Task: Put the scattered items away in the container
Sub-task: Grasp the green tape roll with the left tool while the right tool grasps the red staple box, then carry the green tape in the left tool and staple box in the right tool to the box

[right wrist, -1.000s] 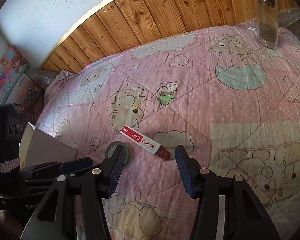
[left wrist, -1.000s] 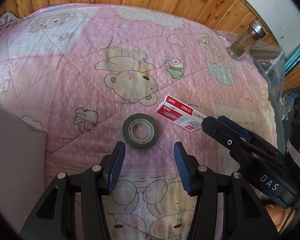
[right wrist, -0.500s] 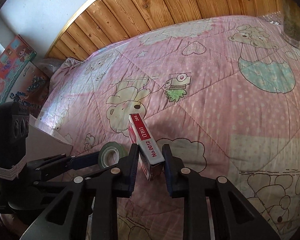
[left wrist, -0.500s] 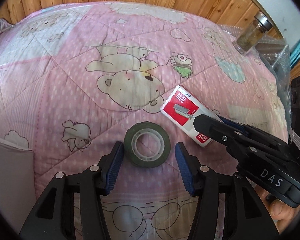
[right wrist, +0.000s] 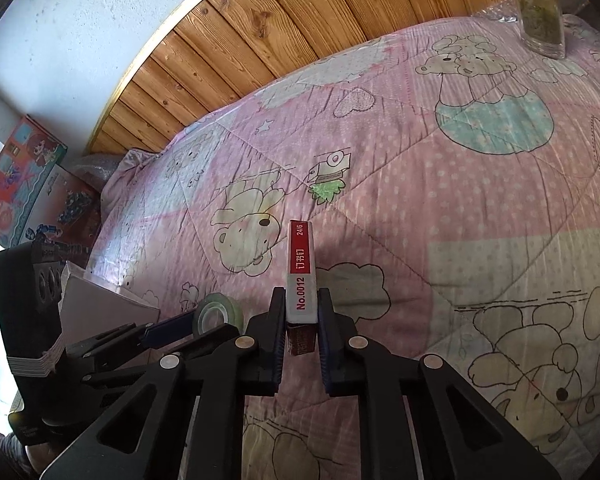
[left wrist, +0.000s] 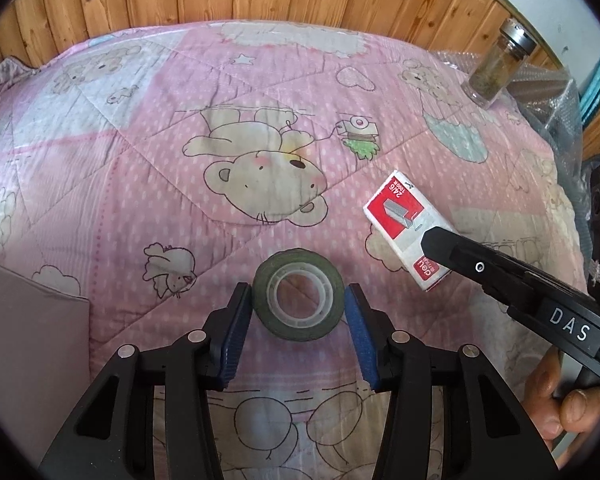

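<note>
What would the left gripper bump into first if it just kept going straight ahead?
The roll of tape. It lies on the quilt right between the open left gripper fingers, so going forward would probably bring the gripper's inner frame against the roll.

The staple box (left wrist: pixel 407 236), right of centre in the left wrist view, reads "24/6" and "1000" on its red face. In the right wrist view its narrow side reads "24/6" and "No.0012". The right gripper (left wrist: pixel 440 246) bears "DAS" at lower right.
</note>
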The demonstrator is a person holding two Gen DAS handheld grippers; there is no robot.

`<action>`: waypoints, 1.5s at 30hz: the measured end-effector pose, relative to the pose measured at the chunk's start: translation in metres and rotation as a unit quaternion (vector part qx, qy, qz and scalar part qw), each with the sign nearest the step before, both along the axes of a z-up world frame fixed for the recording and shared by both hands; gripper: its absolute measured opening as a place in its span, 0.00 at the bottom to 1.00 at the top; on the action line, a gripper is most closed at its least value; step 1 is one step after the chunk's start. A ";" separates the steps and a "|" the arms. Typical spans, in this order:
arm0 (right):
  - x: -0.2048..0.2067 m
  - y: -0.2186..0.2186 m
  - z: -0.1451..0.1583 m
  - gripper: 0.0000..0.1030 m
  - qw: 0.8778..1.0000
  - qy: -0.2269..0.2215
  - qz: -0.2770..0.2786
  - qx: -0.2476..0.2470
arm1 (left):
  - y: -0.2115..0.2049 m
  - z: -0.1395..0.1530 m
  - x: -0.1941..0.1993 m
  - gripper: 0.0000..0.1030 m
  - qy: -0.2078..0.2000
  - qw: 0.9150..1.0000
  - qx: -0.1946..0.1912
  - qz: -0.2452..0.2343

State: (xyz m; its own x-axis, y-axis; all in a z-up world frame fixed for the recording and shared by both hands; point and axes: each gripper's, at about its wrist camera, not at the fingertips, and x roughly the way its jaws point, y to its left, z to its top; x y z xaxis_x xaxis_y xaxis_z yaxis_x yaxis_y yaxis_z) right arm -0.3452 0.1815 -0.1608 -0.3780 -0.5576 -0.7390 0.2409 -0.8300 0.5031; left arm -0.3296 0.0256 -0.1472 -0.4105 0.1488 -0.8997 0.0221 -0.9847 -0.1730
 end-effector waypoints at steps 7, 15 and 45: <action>0.018 0.008 0.015 0.15 1.000 0.007 -0.014 -0.004 | 0.002 0.018 0.022 0.48 0.008 1.000 0.009 -0.002; 0.051 0.015 0.033 0.15 1.000 0.006 -0.026 -0.015 | 0.003 0.044 0.049 0.48 0.025 1.000 0.016 -0.004; 0.190 -0.018 0.094 0.15 0.999 0.047 -0.004 -0.006 | -0.034 0.134 0.184 0.48 0.109 0.994 0.018 0.016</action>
State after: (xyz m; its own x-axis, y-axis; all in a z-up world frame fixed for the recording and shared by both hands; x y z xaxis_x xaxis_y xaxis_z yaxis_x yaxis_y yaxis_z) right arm -0.1555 0.1633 -0.0666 -0.4498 -0.5627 -0.6935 0.2798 -0.8262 0.4889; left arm -0.1458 -0.0084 -0.0134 -0.5994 0.1641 -0.7835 0.0106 -0.9770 -0.2128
